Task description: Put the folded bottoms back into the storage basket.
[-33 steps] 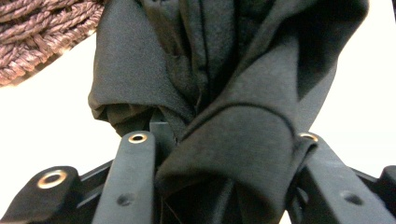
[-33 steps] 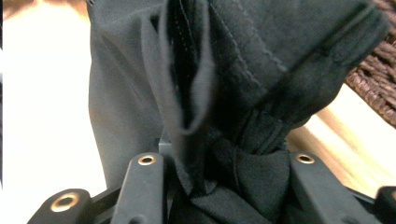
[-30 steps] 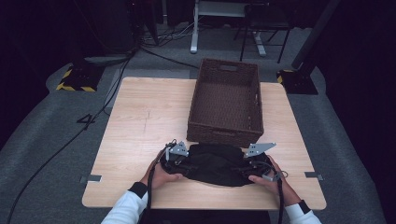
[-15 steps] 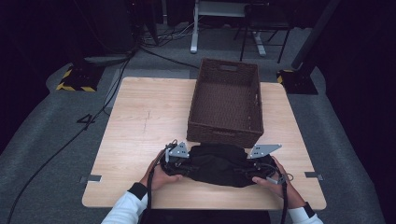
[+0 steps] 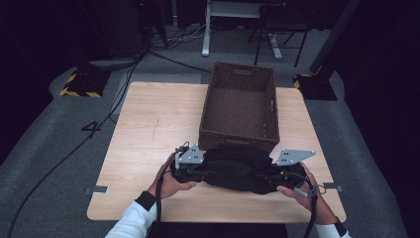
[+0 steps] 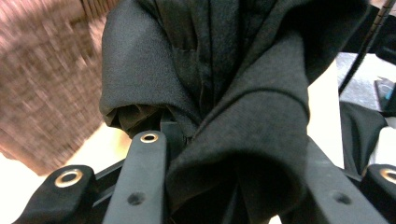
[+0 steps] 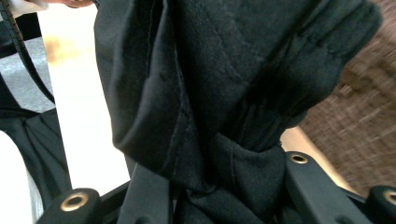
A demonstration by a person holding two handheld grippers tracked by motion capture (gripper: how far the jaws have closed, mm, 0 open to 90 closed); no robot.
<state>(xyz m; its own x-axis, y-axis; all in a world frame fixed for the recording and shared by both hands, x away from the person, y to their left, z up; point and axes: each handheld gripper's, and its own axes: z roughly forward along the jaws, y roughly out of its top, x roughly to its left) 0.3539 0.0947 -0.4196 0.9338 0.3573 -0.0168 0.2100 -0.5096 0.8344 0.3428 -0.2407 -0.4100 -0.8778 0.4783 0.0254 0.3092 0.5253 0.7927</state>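
Both tools clamp the black garment (image 5: 237, 167) beside the basket (image 5: 241, 106)

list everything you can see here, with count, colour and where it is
black garment: 1, black, bunched at the near table edge in front of the basket, held at both ends
wicker basket: 1, dark brown, far right part of the table
table: 1, light wood, centre
cables: several, black, on the grey floor beyond and left of the table
hazard-striped base: 1, yellow and black, floor at far left
left tongs: 1, black, shut on the garment's left end
right tongs: 1, black, shut on its right end
sleeves: 2, white, bottom edge
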